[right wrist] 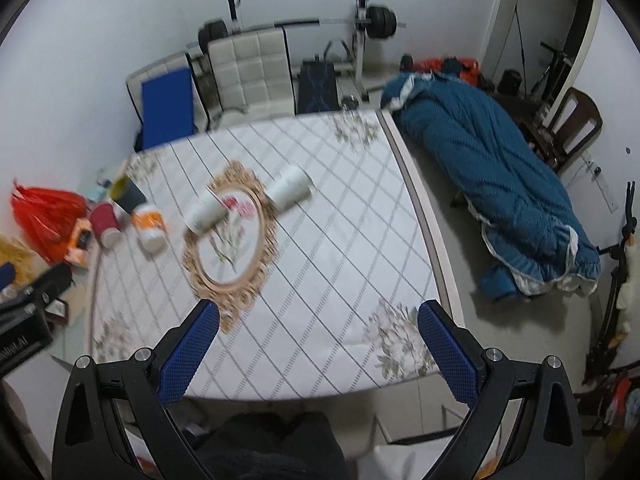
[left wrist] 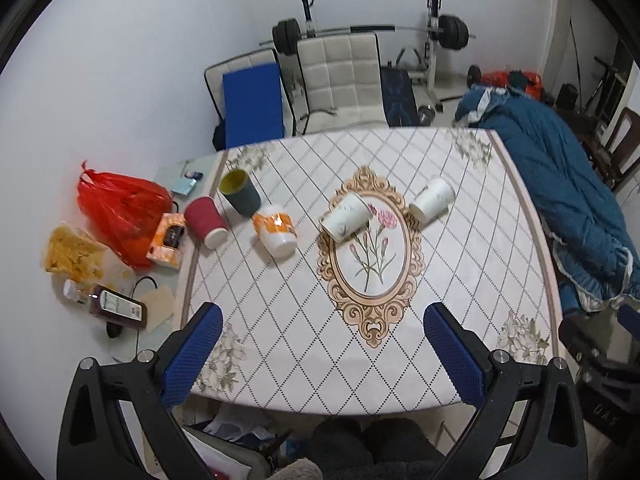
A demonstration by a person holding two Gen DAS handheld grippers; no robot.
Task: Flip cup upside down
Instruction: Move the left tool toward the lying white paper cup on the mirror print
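Several cups stand on the patterned tablecloth (left wrist: 460, 280). A dark grey cup with a yellow inside (left wrist: 239, 192) stands mouth up at the far left. A red cup (left wrist: 206, 222), an orange-and-white cup (left wrist: 275, 230) and two white paper cups (left wrist: 345, 216) (left wrist: 433, 198) stand upside down. In the right wrist view the same white cups (right wrist: 205, 212) (right wrist: 289, 192) are blurred. My left gripper (left wrist: 322, 322) and right gripper (right wrist: 318, 316) are open and empty, above the table's near edge, well short of the cups.
Left of the table lie a red plastic bag (left wrist: 120, 210), a snack bag (left wrist: 72, 252), a tissue box (left wrist: 168, 242) and a dark bottle (left wrist: 116, 306). A blue quilt (left wrist: 568, 200) lies to the right. White chairs (left wrist: 340, 76) and a barbell rack (left wrist: 432, 32) stand behind.
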